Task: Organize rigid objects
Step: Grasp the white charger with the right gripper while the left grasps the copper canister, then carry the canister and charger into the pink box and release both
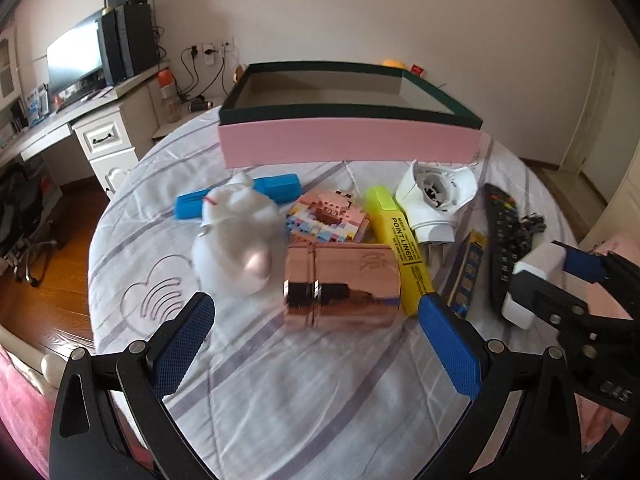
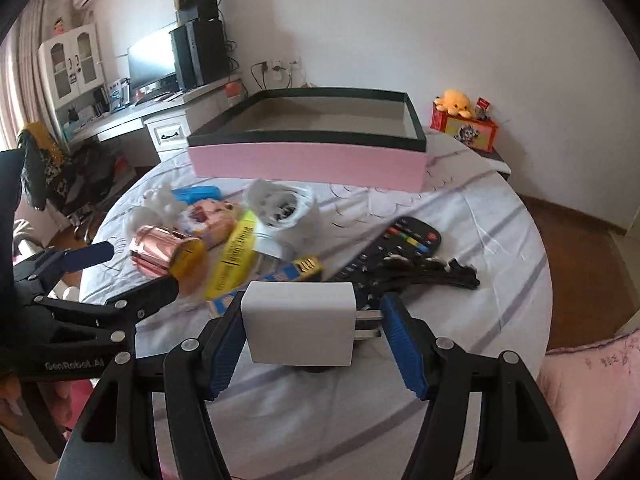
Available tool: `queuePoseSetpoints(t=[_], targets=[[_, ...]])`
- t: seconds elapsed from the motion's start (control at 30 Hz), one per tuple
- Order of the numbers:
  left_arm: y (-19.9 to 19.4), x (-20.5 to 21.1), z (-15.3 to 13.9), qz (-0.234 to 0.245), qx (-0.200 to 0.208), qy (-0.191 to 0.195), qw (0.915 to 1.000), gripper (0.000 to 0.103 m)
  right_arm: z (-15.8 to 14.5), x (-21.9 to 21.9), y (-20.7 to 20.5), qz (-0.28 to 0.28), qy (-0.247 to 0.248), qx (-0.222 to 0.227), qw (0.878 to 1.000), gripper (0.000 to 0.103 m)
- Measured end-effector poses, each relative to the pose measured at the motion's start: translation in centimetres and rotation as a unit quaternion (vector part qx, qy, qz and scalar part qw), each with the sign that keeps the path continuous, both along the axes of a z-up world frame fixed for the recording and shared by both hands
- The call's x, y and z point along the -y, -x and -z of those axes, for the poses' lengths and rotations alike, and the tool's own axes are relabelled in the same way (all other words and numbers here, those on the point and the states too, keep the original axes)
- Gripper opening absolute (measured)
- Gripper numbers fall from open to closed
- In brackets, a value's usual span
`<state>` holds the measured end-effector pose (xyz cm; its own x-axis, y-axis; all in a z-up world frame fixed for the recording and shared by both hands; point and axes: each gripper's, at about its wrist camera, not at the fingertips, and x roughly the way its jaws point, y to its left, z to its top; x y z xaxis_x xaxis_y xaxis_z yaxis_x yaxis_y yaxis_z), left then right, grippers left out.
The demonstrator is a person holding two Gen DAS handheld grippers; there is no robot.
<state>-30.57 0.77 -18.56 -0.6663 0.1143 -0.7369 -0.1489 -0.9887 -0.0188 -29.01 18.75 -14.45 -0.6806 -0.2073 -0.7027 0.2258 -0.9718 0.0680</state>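
While the white plug-in charger point(image 2: 298, 324) sat clamped between the blue pads of the right gripper point(image 2: 312, 332), its metal prongs pointed toward the right-hand pad and it hung clear of the striped bedsheet point(image 2: 460, 328). The jaws stood at a middling width, closed on the charger's body and prong tips. In the left wrist view the same charger point(image 1: 532, 280) showed at the right edge, in the right gripper's point(image 1: 560, 276) hold.

The left gripper point(image 1: 316, 320) was spread wide with nothing between its pads, and the rose-gold metallic cylinder point(image 1: 342, 284) lay on its side just ahead of them, not touched by either.

Beyond the cylinder lay a loose cluster: a white plush toy point(image 1: 236, 236), a blue rectangular case point(image 1: 240, 196), a pink-and-pastel brick model point(image 1: 326, 216), a yellow highlighter point(image 1: 400, 240), a white round-faced plug device point(image 1: 436, 196), a blue-and-yellow pack point(image 1: 468, 276) and a black remote control point(image 1: 506, 236), with a black tangled item point(image 2: 432, 272) beside the remote.

Farther back on the sheet stood the open pink box with a dark green rim point(image 1: 348, 144), its inside bare as far as could be seen.
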Motion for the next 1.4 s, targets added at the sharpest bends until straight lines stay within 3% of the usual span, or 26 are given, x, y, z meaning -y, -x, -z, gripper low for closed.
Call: queuePoseSetpoints(t=[0.07, 0.17, 0.3, 0.77, 1.13, 1.4], targets=[[0.4, -0.4, 0.3, -0.003, -0.001, 0.012, 0.9999, 0.101, 0.0, -0.3, 0.1, -0.004, 0.007, 0.000, 1.000, 0.067], [0.6, -0.6, 0.3, 0.000, -0.005, 0.014, 0.9999, 0.083, 0.0, -0.5, 0.2, -0.005, 0.006, 0.000, 1.000, 0.067], [1.1, -0.5, 1.0, 0.016, 0.020, 0.002, 0.9997, 0.056, 0.1, -0.6, 0.6, -0.005, 0.010, 0.002, 1.000, 0.067], [-1.4, 0.5, -1.0, 0.015, -0.008, 0.009, 0.9998, 0.055, -0.4, -0.1, -0.1, 0.003, -0.001, -0.008, 1.000, 0.067], [-3.4, 0.9, -5.1, 0.005, -0.072, 0.005, 0.9974, 0.055, -3.7, 0.8, -1.4, -0.007, 0.006, -0.053, 0.999, 0.067], [-4.7, 1.3, -9.0, -0.005, -0.134, -0.005, 0.9910, 0.055, -6.9, 1.5, -2.4, -0.015, 0.013, -0.101, 0.995, 0.067]])
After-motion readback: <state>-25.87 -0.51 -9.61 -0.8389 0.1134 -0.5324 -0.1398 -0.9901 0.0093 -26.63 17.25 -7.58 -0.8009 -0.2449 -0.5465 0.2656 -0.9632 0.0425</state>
